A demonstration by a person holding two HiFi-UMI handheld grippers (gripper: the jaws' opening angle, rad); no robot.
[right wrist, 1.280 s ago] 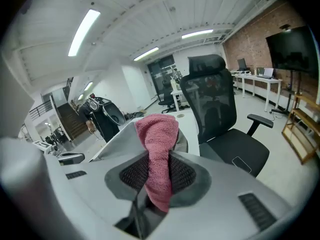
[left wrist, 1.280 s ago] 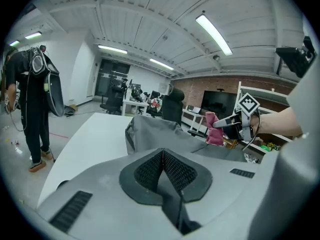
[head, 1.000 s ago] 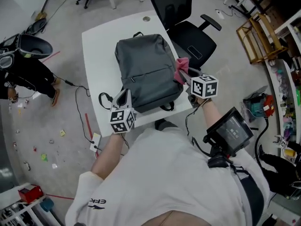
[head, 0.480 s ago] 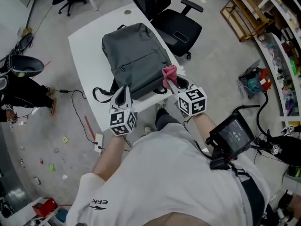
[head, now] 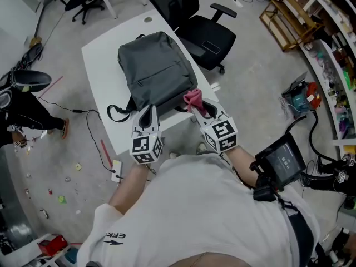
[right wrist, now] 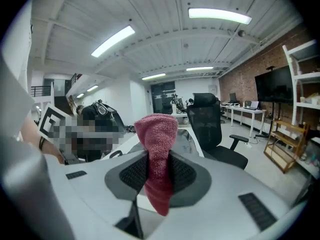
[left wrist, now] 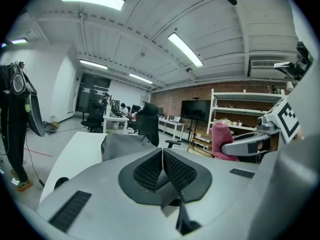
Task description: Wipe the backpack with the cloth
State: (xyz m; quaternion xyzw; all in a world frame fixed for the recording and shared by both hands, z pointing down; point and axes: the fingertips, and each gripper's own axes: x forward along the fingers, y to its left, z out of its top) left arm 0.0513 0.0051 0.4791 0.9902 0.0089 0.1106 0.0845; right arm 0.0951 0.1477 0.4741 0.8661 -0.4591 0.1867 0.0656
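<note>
Gripping the pink cloth (right wrist: 158, 134) tight between its jaws, with a tuft standing up past the tips, the right gripper (head: 203, 108) has come back toward the person. A second ago the cloth sat against the right side of the backpack (head: 156, 73); now it is at the bag's near right corner. Whether it touches the fabric I cannot tell. The left gripper (head: 148, 114) has its jaws pressed together on nothing and has stayed by the near left corner. I judge that one pass down the right edge is finished and that the broad top remains to be wiped. Beyond the grippers, the bag lies flat on the white table (head: 100, 54), with a black chair (head: 192, 15) behind it.
</note>
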